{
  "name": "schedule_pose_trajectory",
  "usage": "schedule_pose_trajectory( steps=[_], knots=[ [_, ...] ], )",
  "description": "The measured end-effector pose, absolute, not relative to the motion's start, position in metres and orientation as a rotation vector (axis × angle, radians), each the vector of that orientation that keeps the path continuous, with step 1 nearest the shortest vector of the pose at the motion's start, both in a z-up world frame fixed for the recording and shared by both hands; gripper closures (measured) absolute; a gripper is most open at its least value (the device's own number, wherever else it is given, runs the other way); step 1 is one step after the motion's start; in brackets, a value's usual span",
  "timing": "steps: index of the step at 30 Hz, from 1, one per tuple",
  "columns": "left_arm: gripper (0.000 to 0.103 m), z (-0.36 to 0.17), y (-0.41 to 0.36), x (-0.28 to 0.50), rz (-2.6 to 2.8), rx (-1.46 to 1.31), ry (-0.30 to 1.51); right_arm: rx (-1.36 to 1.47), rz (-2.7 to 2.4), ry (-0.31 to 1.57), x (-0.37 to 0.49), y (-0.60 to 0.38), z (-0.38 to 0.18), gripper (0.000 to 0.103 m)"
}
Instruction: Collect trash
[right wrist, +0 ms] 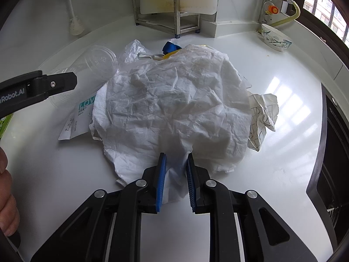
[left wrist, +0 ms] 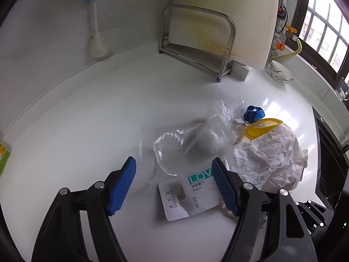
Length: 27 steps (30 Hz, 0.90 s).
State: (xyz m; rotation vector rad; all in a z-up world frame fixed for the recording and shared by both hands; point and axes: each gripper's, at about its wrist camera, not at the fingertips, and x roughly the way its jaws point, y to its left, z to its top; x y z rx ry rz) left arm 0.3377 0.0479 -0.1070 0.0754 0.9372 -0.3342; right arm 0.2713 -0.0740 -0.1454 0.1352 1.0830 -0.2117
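Trash heap, middle of the white tabletop [right wrist: 272, 174]. Crumpled paper sheet [right wrist: 178, 109]: draped over the pile, its near edge lying between the fingers of my right gripper [right wrist: 175, 159], narrowed on a fold of it. Left gripper [left wrist: 173, 166]: fingers spread wide, holding nothing, straddling the clear plastic cup [left wrist: 174, 150] and printed card [left wrist: 189, 192], which lie straight ahead, left of the sheet. Nearer arm for the sheet: right.
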Motion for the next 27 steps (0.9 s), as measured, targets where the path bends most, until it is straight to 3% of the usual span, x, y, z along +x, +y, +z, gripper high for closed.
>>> schedule_pose_trajectory(
  steps=[4,6,7,11,20,27],
  knots=[
    [0.056,-0.110,0.046,0.341,-0.350,0.066,0.943,0.134,-0.211,1.083,0.271,-0.074,-0.145,0.085],
    [0.073,-0.112,0.046,0.342,-0.350,0.073,0.950,0.134,-0.210,1.084,0.271,-0.074,-0.145,0.085],
    [0.076,-0.113,0.046,0.342,-0.351,0.076,0.952,0.134,-0.210,1.083,0.271,-0.074,-0.145,0.085],
    [0.080,-0.114,0.051,0.338,-0.349,0.076,0.948,0.139,-0.204,1.084,0.269,-0.073,-0.145,0.085],
    [0.101,-0.108,0.062,0.329,-0.364,0.071,0.949,0.154,-0.206,1.089,0.261,-0.075,-0.142,0.085],
    [0.101,-0.104,0.073,0.326,-0.372,0.054,0.948,0.158,-0.213,1.084,0.256,-0.076,-0.139,0.085]
  ],
)
